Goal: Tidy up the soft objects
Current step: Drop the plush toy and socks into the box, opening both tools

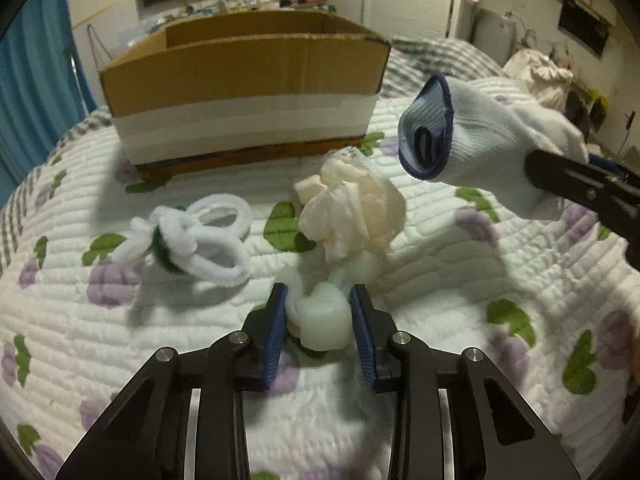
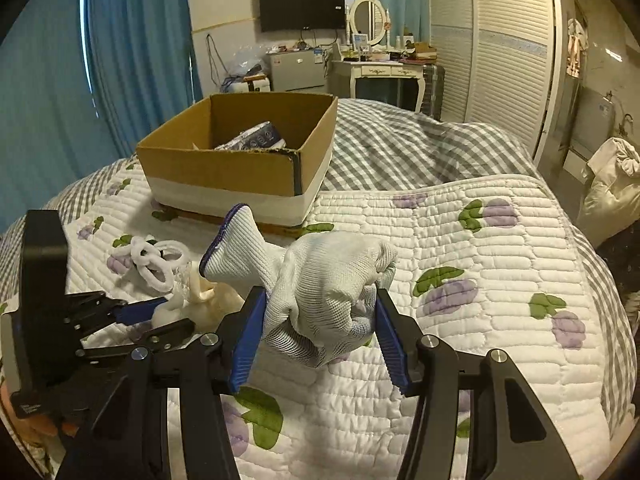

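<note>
Gripping: right claw [image 2: 318,330] clamped on white glove [image 2: 320,292], left claw [image 1: 319,326] pinching cream cloth bundle [image 1: 348,208].

No text, label or number is legible anywhere.

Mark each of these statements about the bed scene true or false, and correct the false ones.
1. The right gripper is clamped on a white knit glove. True.
2. The cardboard box is empty. False: a printed packet lies inside.
3. The left gripper has its blue pads on either side of a white squishy lump. True.
4. The white fuzzy loops are in the box. False: they lie on the quilt.
</note>
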`<state>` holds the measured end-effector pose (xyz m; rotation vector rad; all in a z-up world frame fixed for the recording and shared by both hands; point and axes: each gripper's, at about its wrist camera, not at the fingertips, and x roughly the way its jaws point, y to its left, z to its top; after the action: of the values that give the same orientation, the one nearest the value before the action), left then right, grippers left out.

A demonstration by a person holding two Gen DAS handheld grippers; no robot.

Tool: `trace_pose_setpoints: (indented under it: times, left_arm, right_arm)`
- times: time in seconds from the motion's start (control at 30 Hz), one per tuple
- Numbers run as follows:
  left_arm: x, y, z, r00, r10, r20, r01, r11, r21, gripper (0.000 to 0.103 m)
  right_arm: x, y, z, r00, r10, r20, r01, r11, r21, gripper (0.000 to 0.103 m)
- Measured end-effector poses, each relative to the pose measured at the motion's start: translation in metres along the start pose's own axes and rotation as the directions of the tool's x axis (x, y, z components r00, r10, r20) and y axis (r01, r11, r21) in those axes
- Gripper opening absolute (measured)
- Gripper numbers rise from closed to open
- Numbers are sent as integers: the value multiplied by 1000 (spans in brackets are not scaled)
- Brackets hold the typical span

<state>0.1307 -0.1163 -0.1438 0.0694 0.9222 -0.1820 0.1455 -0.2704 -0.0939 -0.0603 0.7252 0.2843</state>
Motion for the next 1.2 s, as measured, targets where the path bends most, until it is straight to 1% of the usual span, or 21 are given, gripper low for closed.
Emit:
trace_pose_setpoints:
  times: [0.1, 0.23, 0.4, 0.5, 0.57, 0.7, 0.77, 0.9, 1.0, 1.07, 1.17, 1.2]
  left_arm:
    - [-19, 2, -7, 1000, -9, 14, 9, 1000, -14, 30]
    - [-50, 5, -15, 998, -15, 56, 16, 1000, -15, 30]
    - [-91, 2, -7, 990, -11, 139, 13, 1000, -13, 30]
    - [-115, 4, 4, 981, -2, 191, 4, 1000, -12, 30]
    - [-126, 6, 18, 975, 16, 222, -14, 1000, -12, 30]
    - [-145, 16, 44, 960, 42, 275, -39, 999, -18, 30]
    - [-151, 22, 57, 953, 57, 296, -55, 998, -16, 30]
    - [-147, 34, 93, 946, 71, 318, -68, 997, -22, 30]
    - [-131, 44, 124, 941, 94, 324, -91, 996, -25, 30]
    - [-115, 49, 144, 939, 113, 325, -113, 993, -18, 31]
    - [-87, 57, 167, 939, 129, 319, -135, 991, -5, 31]
    - [-77, 59, 173, 940, 131, 315, -138, 990, -1, 31]
  right_arm:
    - [-10, 1, -2, 1000, -5, 15, 4, 1000, 9, 53]
    - [-29, 4, -3, 999, -14, 42, 13, 1000, 19, 53]
    - [-59, 19, 6, 996, -10, 94, 10, 1000, 0, 53]
    - [-77, 29, 18, 991, -2, 134, 6, 1000, -24, 53]
    - [-86, 35, 30, 987, 11, 161, -5, 999, -38, 53]
    - [-100, 47, 62, 975, 23, 223, -7, 997, -74, 53]
    - [-101, 51, 78, 970, 26, 242, -5, 996, -89, 53]
    - [-88, 55, 114, 962, 18, 271, 12, 994, -107, 53]
    - [-67, 55, 141, 963, 35, 269, -10, 995, -95, 53]
    - [-45, 56, 162, 965, 31, 260, -6, 995, -97, 53]
    - [-10, 55, 182, 970, 27, 242, -4, 995, -98, 53]
    - [9, 53, 190, 973, 24, 228, -5, 996, -86, 53]
